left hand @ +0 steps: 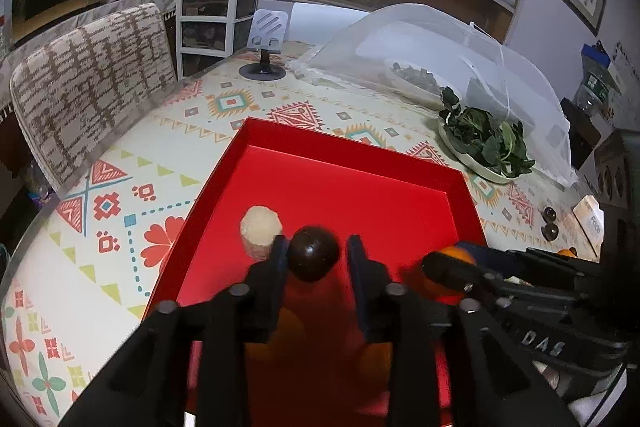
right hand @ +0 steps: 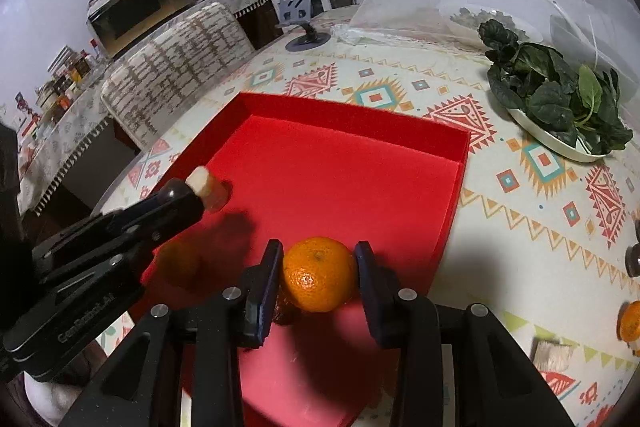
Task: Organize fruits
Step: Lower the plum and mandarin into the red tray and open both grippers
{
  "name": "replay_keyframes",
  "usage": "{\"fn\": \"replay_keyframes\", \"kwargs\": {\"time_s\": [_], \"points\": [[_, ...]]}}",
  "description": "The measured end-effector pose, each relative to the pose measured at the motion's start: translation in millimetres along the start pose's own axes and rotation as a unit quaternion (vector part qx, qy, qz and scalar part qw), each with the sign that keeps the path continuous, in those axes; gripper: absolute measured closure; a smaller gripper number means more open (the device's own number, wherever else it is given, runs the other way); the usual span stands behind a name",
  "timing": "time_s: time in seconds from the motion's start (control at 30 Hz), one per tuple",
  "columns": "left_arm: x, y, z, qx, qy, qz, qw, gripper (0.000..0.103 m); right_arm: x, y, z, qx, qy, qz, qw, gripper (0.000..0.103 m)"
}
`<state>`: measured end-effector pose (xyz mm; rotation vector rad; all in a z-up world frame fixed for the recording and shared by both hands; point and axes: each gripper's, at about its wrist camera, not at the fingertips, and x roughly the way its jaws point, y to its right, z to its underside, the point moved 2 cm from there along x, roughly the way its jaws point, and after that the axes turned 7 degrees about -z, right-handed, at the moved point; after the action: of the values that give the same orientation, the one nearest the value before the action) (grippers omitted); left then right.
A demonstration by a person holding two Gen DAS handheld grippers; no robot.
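A red tray (left hand: 224,167) (right hand: 460,183) lies on the patterned table. My left gripper (left hand: 314,251) is over the tray with a dark brown round fruit (left hand: 313,253) between its fingers; a gap shows on the right side, so it looks open. A pale cut piece (left hand: 261,231) (right hand: 208,189) stands in the tray just left of it. My right gripper (right hand: 318,267) holds an orange mandarin (right hand: 319,273) (left hand: 452,255) above the tray's near right part. The left gripper shows in the right wrist view (right hand: 176,195).
A white dish of dark leafy greens (left hand: 482,143) (right hand: 560,99) and a mesh food cover (left hand: 432,47) sit at the far right. Two small dark fruits (left hand: 550,223), another mandarin (right hand: 630,321) and a pale piece (right hand: 554,355) lie right of the tray. A chair (left hand: 88,95) stands at left.
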<state>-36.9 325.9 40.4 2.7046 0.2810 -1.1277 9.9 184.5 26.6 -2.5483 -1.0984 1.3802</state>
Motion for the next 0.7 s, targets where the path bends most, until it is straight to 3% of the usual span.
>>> {"fn": "replay_keyframes", "kwargs": {"time_s": [0.07,0.13,0.3,0.5,0.7], "points": [[-3.9,-1.1,-1.0,-0.007,0.005,0.001,1.0000,0.056,-5.6,4.0,-2.2,0.009,0.010,-0.008,1.000,0.050],[-8.6,-1.6,-3.1,-0.012,0.009,0.004,0.9999,0.052,-12.0,5.0,-4.7,0.011,0.021,-0.011,1.000,0.045],[-26.5,-1.9,-7.8,-0.024,0.026,0.004,0.9994,0.045,-39.1,8.5,-6.6,0.015,0.048,-0.012,0.999,0.044],[-53.9,7.2,-7.9,-0.029,0.042,0.016,0.9986,0.030,-88.8,24.6,1.8,0.024,0.094,-0.003,0.995,0.029],[-74.8,49.1,4.4,0.015,0.036,0.045,0.9982,0.027,-138.7,59.5,33.8,0.046,0.117,0.024,0.992,0.025]]}}
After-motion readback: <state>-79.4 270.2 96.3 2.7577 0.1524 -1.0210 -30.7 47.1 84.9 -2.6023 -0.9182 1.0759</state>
